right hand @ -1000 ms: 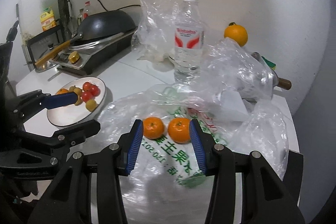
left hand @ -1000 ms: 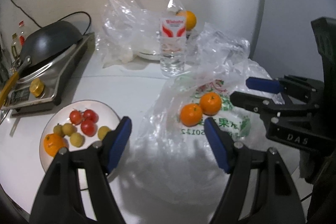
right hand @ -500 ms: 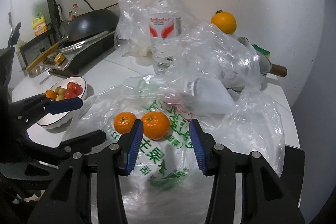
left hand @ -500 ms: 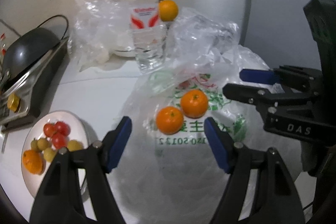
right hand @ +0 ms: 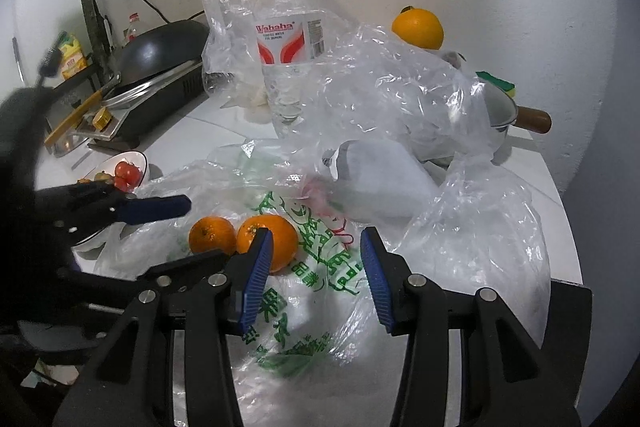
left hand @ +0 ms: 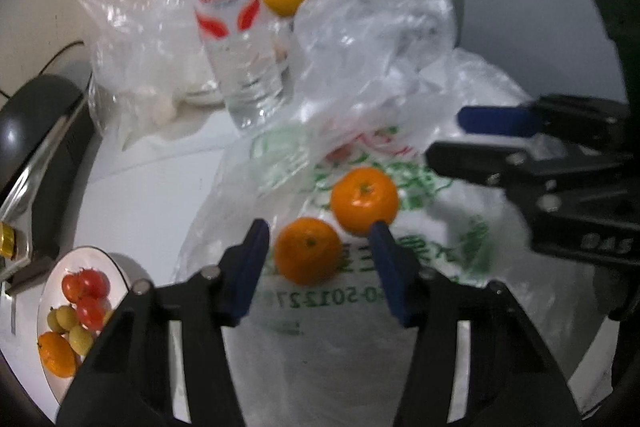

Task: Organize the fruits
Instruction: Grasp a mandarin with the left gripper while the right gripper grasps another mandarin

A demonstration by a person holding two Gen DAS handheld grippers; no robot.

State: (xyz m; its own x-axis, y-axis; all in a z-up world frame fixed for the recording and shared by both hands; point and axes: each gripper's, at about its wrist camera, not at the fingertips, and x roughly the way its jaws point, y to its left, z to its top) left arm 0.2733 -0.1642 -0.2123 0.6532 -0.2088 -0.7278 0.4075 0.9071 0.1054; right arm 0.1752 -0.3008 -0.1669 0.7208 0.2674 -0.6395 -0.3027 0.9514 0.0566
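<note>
Two tangerines lie on a printed clear plastic bag (left hand: 360, 307): the near tangerine (left hand: 308, 251) (right hand: 212, 235) and the far tangerine (left hand: 364, 199) (right hand: 272, 239). My left gripper (left hand: 320, 263) is closing, with the near tangerine between its blue pads; a gap shows on both sides of the fruit. My right gripper (right hand: 316, 255) is open over the bag with nothing between its fingers, and the far tangerine sits just behind its left fingertip. A white plate (left hand: 116, 267) (right hand: 136, 157) at the left holds tomatoes, small yellow-green fruits and a tangerine.
A water bottle (left hand: 240, 47) (right hand: 288, 39) stands behind the bag among crumpled clear bags (right hand: 384, 79). An orange (right hand: 418, 29) sits further back. A wok on a cooker (right hand: 160, 47) is at the left, a wooden-handled pot (right hand: 532, 119) at the right.
My left gripper has swung right from the plate to the tangerines and narrowed its jaws around the near one. The right gripper has moved closer and lower over the bag, still open.
</note>
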